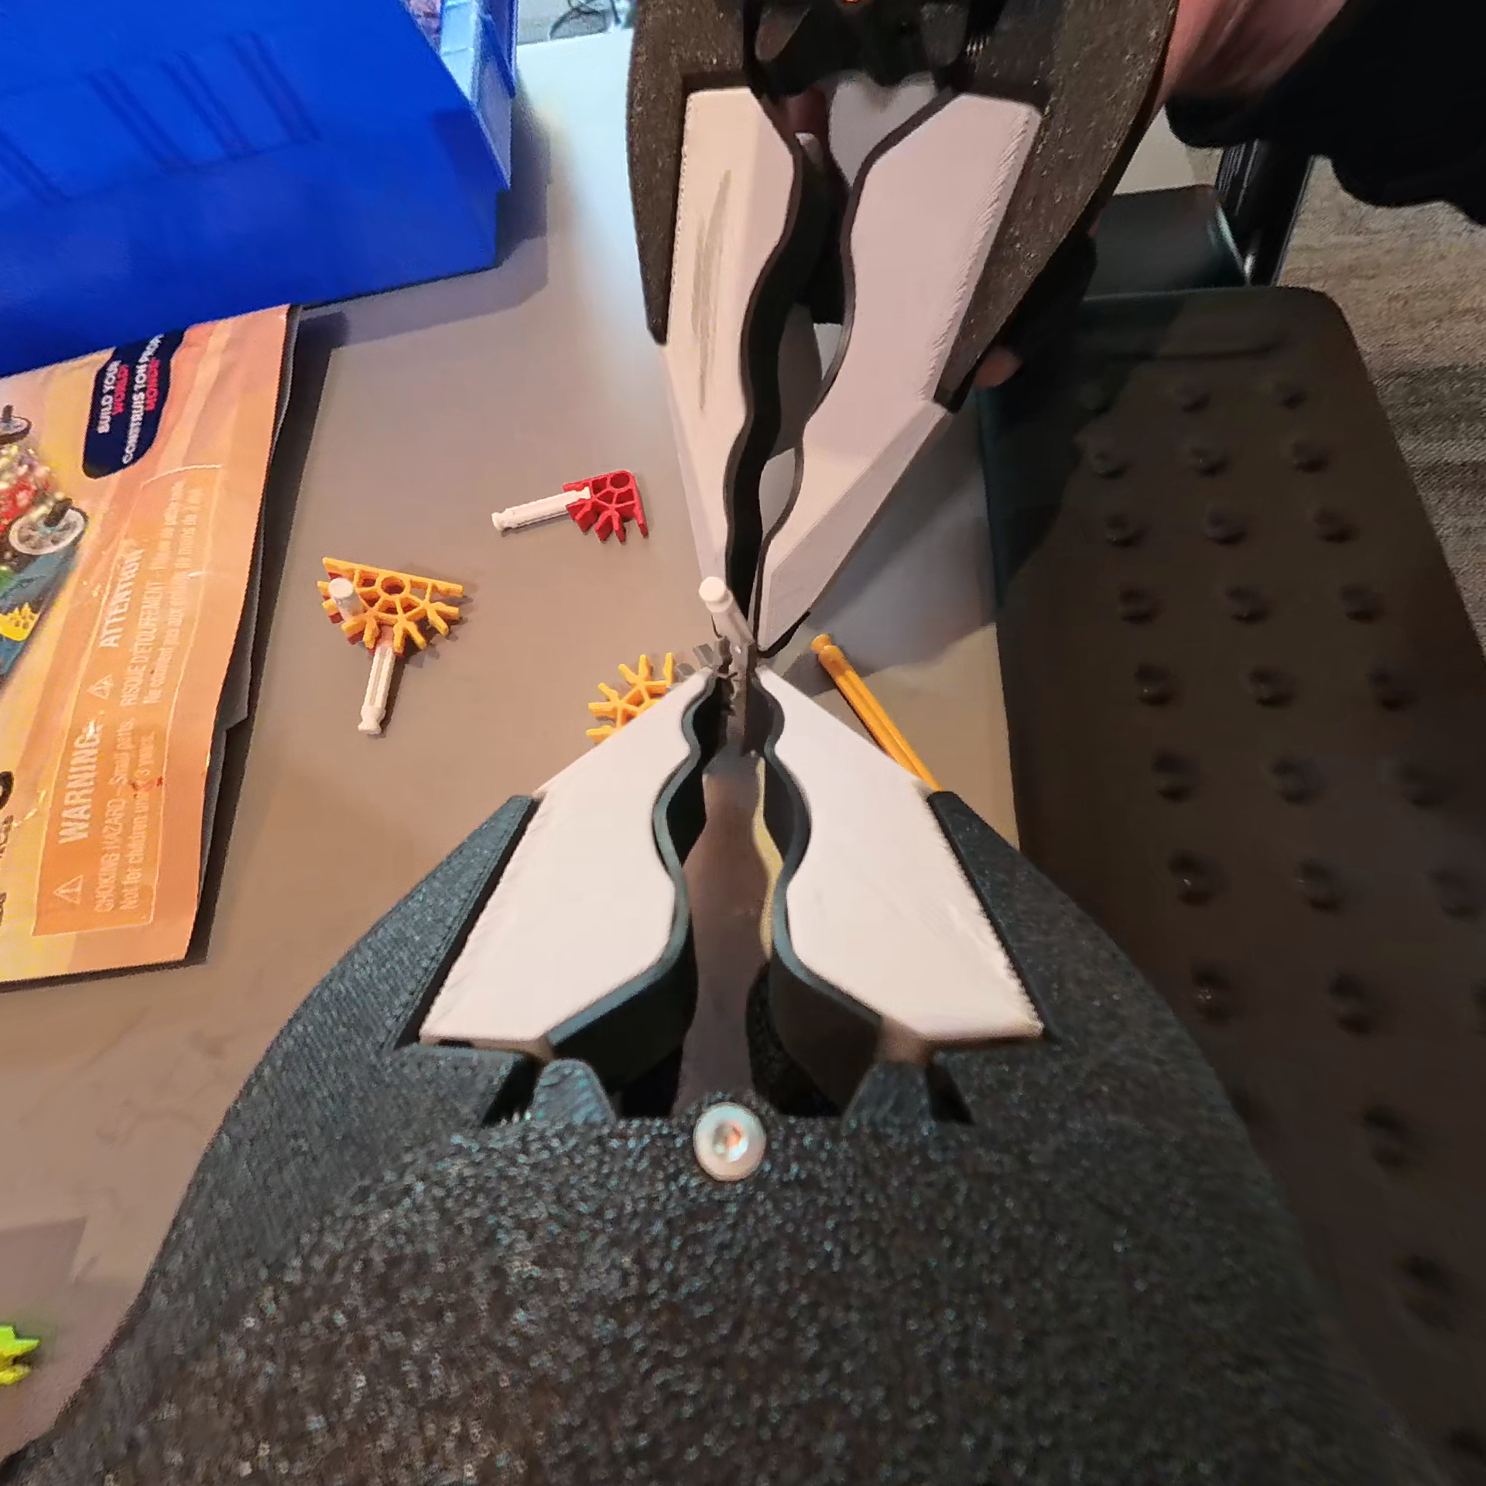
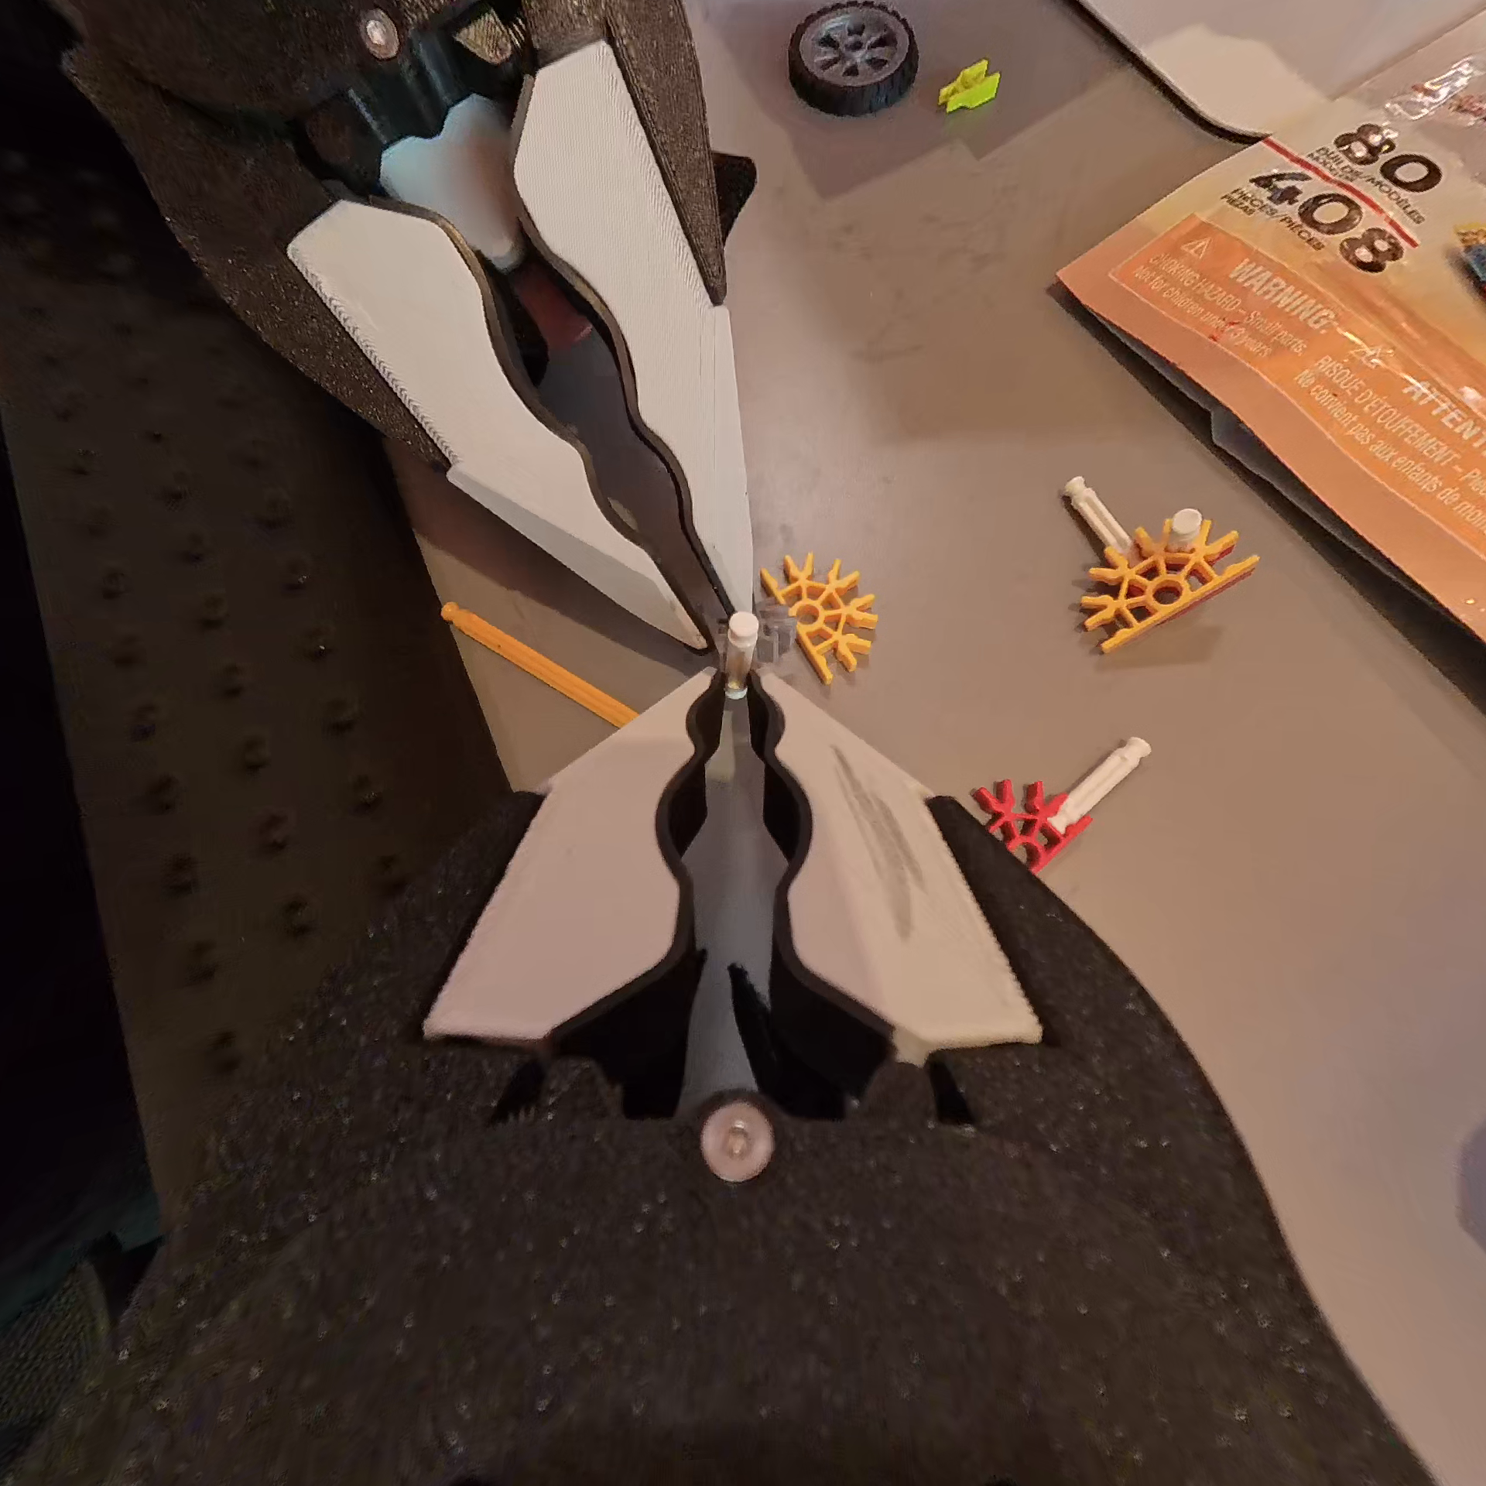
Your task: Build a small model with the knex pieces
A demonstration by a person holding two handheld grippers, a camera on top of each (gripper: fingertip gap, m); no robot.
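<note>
Grey tabletop (image 1: 450,386) scattered with toy bits, and mid-frame we've got both grippers tip to tip: left gripper (image 1: 736,683) pinched tight on a small grey connector (image 1: 708,655), right gripper (image 2: 736,683) clamped on a white rod (image 2: 740,635), with a yellow connector (image 2: 820,615) lying just beside them.

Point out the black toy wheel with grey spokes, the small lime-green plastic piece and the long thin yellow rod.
Black toy wheel with grey spokes (image 2: 854,58): right wrist view, on its grey hub.
Small lime-green plastic piece (image 2: 969,85): right wrist view, its middle.
Long thin yellow rod (image 2: 539,666): right wrist view, mid-shaft.
</note>
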